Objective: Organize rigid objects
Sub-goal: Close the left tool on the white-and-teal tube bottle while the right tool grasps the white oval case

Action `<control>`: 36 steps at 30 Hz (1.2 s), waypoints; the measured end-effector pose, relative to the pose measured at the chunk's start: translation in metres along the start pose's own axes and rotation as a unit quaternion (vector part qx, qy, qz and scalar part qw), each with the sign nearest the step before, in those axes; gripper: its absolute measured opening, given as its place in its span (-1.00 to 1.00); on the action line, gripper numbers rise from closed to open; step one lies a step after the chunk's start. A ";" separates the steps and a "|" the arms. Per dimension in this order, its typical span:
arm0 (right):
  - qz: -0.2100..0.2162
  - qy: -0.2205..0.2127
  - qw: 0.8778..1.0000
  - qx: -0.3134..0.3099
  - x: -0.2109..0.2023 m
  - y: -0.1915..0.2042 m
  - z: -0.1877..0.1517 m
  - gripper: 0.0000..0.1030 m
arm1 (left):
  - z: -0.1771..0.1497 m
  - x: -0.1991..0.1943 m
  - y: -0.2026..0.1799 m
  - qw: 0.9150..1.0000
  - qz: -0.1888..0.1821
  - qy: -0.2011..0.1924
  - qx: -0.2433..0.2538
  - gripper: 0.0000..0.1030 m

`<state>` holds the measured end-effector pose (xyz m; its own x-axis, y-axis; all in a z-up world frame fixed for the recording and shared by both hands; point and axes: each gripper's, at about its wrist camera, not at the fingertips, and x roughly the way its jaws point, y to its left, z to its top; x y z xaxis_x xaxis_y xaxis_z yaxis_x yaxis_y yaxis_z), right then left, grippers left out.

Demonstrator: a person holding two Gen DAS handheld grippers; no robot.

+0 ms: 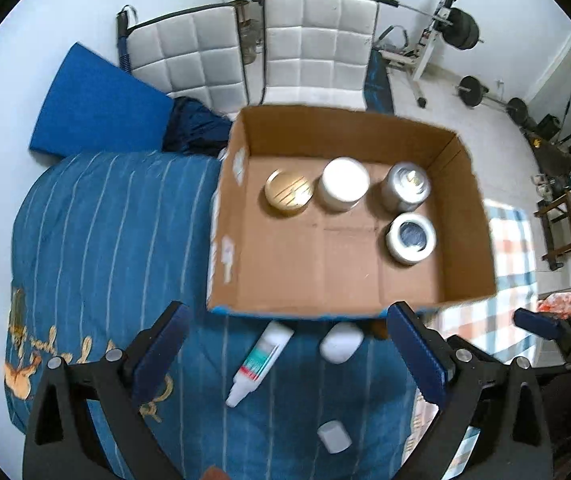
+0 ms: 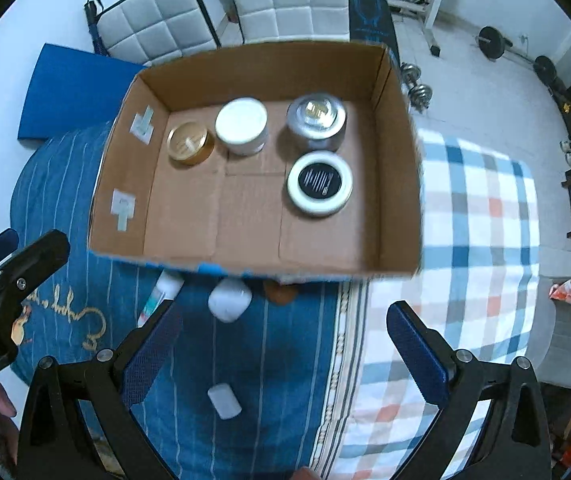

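An open cardboard box (image 1: 465, 208) (image 2: 401, 184) sits on the bed. Inside stand a gold-lidded jar (image 1: 288, 193) (image 2: 188, 143), a white-lidded jar (image 1: 343, 184) (image 2: 242, 125), a silver jar (image 1: 405, 186) (image 2: 316, 120) and a white-rimmed dark-lidded jar (image 1: 411, 238) (image 2: 319, 188). On the blue bedspread in front lie a white tube (image 1: 259, 362) (image 2: 161, 296), a white rounded case (image 1: 340, 343) (image 2: 229, 300) and a small grey-white block (image 1: 334, 436) (image 2: 224, 401). My left gripper (image 1: 285, 360) and right gripper (image 2: 283, 354) are open and empty above them.
Two white padded chairs (image 1: 317, 48) and a blue mat (image 1: 97, 104) stand behind the box. Weight equipment (image 1: 453, 28) fills the floor at the right. A checked blanket (image 2: 477, 240) covers the bed's right side. An orange object (image 2: 281, 292) peeks out under the box edge.
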<state>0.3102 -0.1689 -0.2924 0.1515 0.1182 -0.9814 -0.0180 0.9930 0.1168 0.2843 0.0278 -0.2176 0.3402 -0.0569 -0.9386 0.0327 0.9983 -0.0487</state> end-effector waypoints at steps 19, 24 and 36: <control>0.089 0.092 0.986 0.108 0.154 0.025 -0.055 0.44 | -0.088 0.187 0.046 0.985 0.037 0.165 0.009 -0.09; 0.094 0.065 0.981 0.158 0.172 0.026 -0.055 0.42 | -0.103 0.193 0.056 0.984 0.026 0.174 -0.026 -0.31; 0.034 0.038 0.988 0.144 0.179 0.053 -0.070 -0.06 | -0.119 0.182 0.073 0.977 0.003 0.197 -0.081 -0.31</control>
<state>0.2669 -0.0953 -0.4726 0.0840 0.1947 -0.9772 0.2584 0.9429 0.2101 0.2371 0.0922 -0.4326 -0.0500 -0.0729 -0.9961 -0.1282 0.9896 -0.0660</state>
